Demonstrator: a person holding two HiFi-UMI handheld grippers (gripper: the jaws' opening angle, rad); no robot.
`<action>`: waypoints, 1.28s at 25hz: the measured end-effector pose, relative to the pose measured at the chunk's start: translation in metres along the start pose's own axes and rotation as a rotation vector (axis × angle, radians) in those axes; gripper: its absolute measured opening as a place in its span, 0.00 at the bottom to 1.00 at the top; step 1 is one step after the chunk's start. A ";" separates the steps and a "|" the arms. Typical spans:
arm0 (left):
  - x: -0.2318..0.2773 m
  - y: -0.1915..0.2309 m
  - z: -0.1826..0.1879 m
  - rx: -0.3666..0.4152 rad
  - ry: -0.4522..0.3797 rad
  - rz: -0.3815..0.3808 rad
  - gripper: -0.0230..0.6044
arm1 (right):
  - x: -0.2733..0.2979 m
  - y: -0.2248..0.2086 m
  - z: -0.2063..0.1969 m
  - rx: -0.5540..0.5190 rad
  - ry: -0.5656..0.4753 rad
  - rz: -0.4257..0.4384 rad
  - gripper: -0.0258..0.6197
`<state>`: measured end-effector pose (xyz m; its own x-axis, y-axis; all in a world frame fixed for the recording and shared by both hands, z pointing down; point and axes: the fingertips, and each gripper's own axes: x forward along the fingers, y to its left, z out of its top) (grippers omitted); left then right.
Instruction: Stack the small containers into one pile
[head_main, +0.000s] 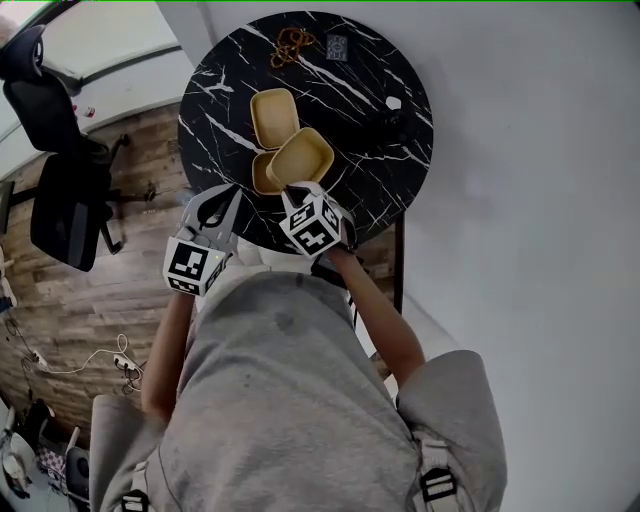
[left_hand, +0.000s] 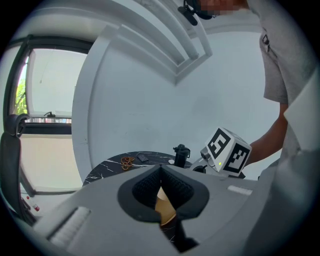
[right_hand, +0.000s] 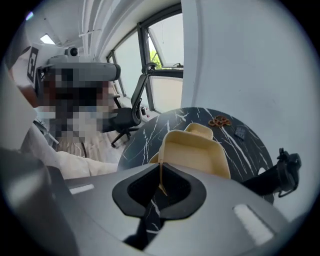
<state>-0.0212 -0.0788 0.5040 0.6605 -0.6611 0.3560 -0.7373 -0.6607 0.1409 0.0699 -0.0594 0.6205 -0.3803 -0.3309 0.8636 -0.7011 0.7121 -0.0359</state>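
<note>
Marble worktop (head_main: 380, 170) bore a far container (head_main: 274, 115) and a near container (head_main: 262, 175), while the right gripper (head_main: 302, 188) pinched a third container (head_main: 300, 158) by its rim, tilted just right of them; the left gripper (head_main: 226, 200) sat pressed together, empty.

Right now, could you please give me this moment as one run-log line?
right gripper: shut on container | left gripper: shut, empty | table: two containers unstacked

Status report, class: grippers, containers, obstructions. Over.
Left gripper shut, empty. Right gripper shut on tan container rim, held aloft. Two more containers on marble table. Nothing seen blocking.
</note>
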 end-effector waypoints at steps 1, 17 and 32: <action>0.000 0.000 -0.003 -0.003 0.004 -0.003 0.04 | 0.002 0.002 -0.004 0.019 0.033 0.002 0.08; -0.016 0.004 -0.011 -0.015 0.011 0.028 0.04 | 0.022 0.022 0.031 0.204 -0.081 0.213 0.27; -0.027 0.002 -0.010 0.006 0.003 0.059 0.04 | 0.043 -0.036 -0.087 -1.036 0.229 0.132 0.24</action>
<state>-0.0423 -0.0588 0.5037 0.6155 -0.6979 0.3661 -0.7740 -0.6228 0.1141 0.1312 -0.0459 0.7024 -0.2182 -0.1653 0.9618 0.2322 0.9485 0.2157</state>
